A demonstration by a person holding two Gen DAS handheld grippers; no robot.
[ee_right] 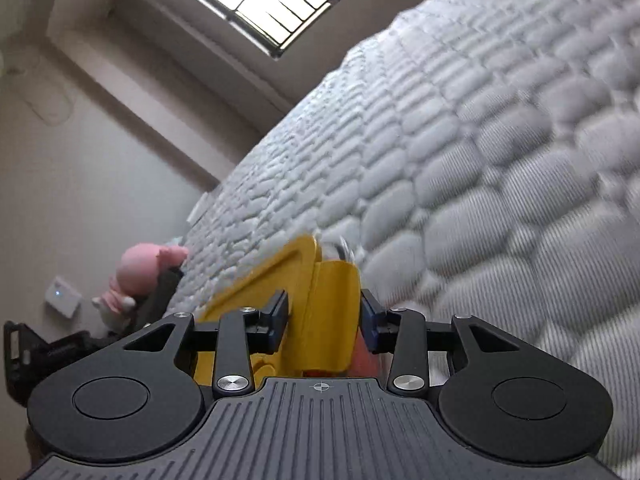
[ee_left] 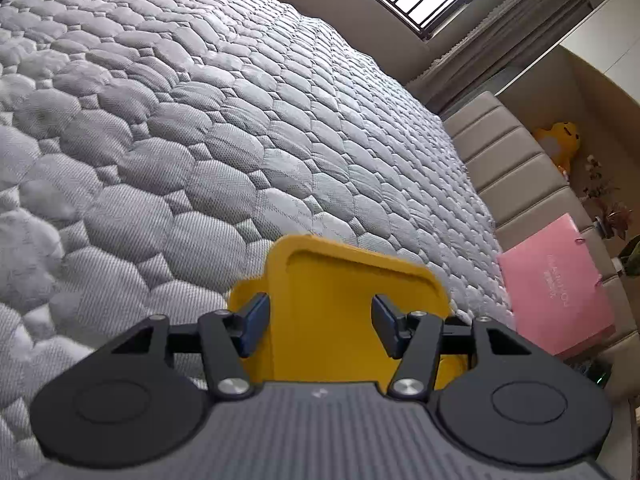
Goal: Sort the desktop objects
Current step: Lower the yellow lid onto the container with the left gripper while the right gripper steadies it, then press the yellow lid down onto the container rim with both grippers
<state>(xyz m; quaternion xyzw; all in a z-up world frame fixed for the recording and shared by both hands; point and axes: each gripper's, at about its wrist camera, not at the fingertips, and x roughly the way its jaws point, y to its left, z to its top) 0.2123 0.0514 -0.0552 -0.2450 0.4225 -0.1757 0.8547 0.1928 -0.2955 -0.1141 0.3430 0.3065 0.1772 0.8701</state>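
Note:
A yellow plastic box (ee_left: 340, 280) sits on the grey quilted mattress (ee_left: 180, 140), right in front of my left gripper (ee_left: 320, 320). The box is wider than the gap between the jaws, which stand open over its near side; the pads do not press on it. In the right wrist view the same yellow box (ee_right: 332, 300) fills the gap of my right gripper (ee_right: 324, 316), and both pads lie against an upright yellow part of it. Something orange (ee_right: 360, 356) shows just below the right pad. The view is blurred.
A pink flat box (ee_left: 556, 284) leans on the beige padded headboard (ee_left: 500, 160) at the mattress's right edge, with a yellow plush toy (ee_left: 558, 140) behind it. A pink plush toy (ee_right: 140, 268) and a black object (ee_right: 24, 344) lie at the mattress's left edge.

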